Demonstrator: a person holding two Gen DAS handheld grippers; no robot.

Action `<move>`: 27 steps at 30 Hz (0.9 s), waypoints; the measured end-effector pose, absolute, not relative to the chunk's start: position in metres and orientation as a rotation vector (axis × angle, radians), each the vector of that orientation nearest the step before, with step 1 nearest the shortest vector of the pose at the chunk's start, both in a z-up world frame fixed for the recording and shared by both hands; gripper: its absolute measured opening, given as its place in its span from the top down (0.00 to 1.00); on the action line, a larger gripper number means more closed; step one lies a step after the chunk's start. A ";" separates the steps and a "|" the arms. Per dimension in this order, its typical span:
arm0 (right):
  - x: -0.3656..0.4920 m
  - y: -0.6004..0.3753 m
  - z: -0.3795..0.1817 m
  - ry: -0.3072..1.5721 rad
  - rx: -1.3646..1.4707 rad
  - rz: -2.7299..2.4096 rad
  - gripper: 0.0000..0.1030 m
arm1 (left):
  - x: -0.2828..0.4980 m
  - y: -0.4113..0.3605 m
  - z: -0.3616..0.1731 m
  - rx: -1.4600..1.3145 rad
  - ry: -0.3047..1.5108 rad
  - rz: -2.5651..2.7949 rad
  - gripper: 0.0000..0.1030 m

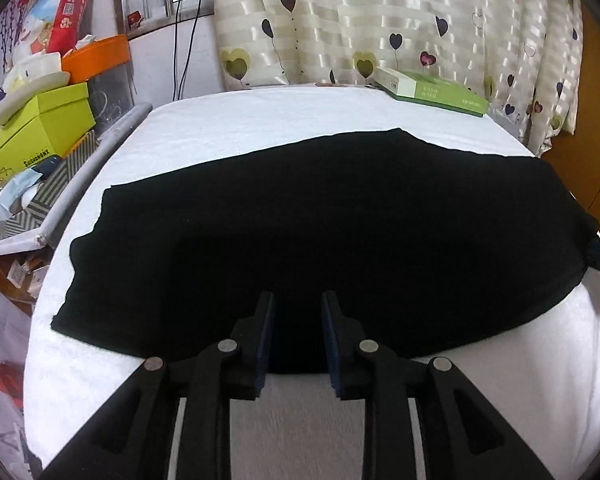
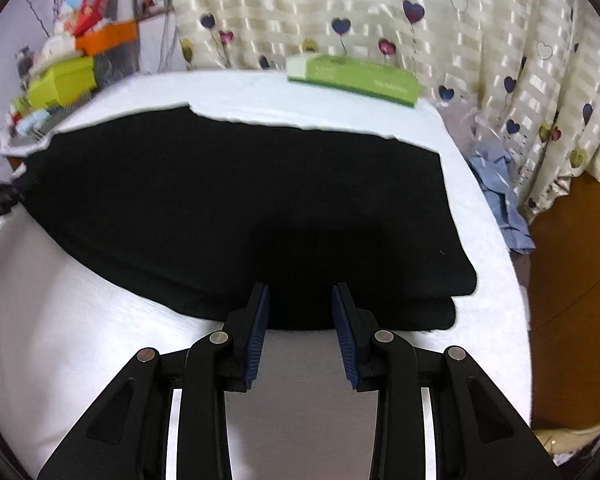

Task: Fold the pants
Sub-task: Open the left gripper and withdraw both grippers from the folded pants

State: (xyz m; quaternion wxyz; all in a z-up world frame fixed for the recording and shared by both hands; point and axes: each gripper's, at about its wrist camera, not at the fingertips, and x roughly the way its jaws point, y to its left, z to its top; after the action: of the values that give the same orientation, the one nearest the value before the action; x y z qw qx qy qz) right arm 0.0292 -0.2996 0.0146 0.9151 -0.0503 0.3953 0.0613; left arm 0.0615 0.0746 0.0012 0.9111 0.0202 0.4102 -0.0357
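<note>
Black pants [image 1: 320, 224] lie flat across the white-covered table [image 1: 260, 116], folded lengthwise with a doubled edge at the near right [image 2: 440, 292]. My left gripper [image 1: 299, 300] stands open just above the pants' near edge, nothing between its blue-padded fingers [image 1: 266, 340]. My right gripper [image 2: 300, 292] is open too, its fingertips at the near edge of the pants [image 2: 240, 208], apart from the cloth as far as I can tell. The other gripper shows as a dark shape at the right edge of the left wrist view and the left edge of the right wrist view.
A green and white box [image 1: 432, 90] lies at the table's far right edge. A heart-print curtain [image 1: 380, 20] hangs behind. Stacked boxes and clutter [image 1: 44, 128] crowd the left side. A blue garment [image 2: 504, 196] lies off the table's right edge.
</note>
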 end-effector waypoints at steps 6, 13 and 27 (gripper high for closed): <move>0.030 -0.258 0.015 0.798 -0.121 0.194 0.67 | 0.050 0.066 0.006 -0.034 0.825 -0.092 0.75; 0.036 -0.225 0.004 0.811 -0.146 0.244 0.67 | 0.043 0.053 -0.004 -0.032 0.839 -0.085 0.75; 0.029 -0.224 0.003 0.812 -0.164 0.238 0.67 | 0.031 0.062 -0.007 -0.084 0.853 -0.084 0.73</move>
State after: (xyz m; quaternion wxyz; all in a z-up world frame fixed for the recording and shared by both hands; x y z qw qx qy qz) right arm 0.0293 -0.2237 0.0028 0.9085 -0.0796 0.3937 0.1152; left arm 0.0311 0.0625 -0.0071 0.9087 -0.0405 0.4134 -0.0406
